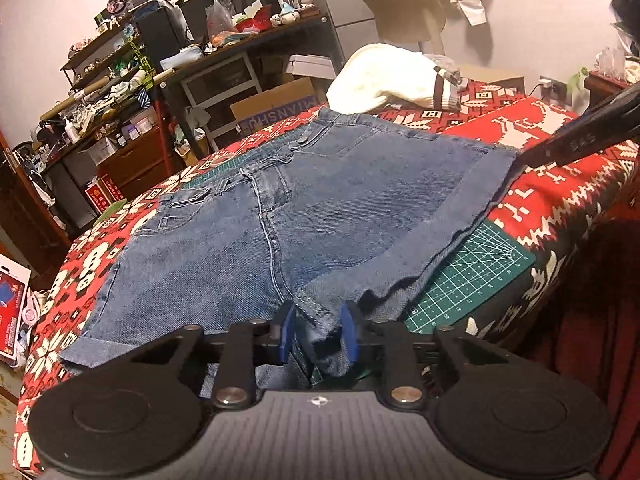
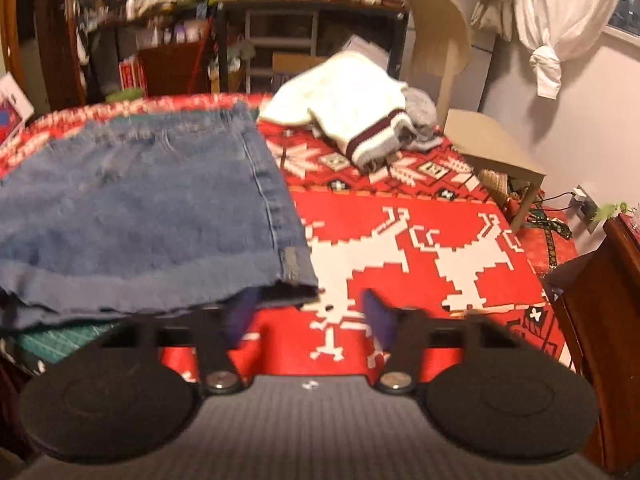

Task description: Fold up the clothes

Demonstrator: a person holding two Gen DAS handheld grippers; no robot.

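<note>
Rough denim shorts [image 1: 248, 224], frayed hems

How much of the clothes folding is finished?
Hardly any. The denim shorts lie flat and unfolded on the red patterned blanket. The left gripper has the crotch hem between its jaws; the right gripper sits at the leg-hem corner, nothing gripped. The white sweater waits, rumpled.

One pair of denim shorts [image 1: 280, 216], one white sweater [image 1: 384, 80], one cutting mat [image 1: 480, 272], two chairs [image 2: 460, 92].

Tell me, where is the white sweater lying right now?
The white sweater lies bunched at the bed's far end, beyond the denim shorts, near the beige chair.
</note>
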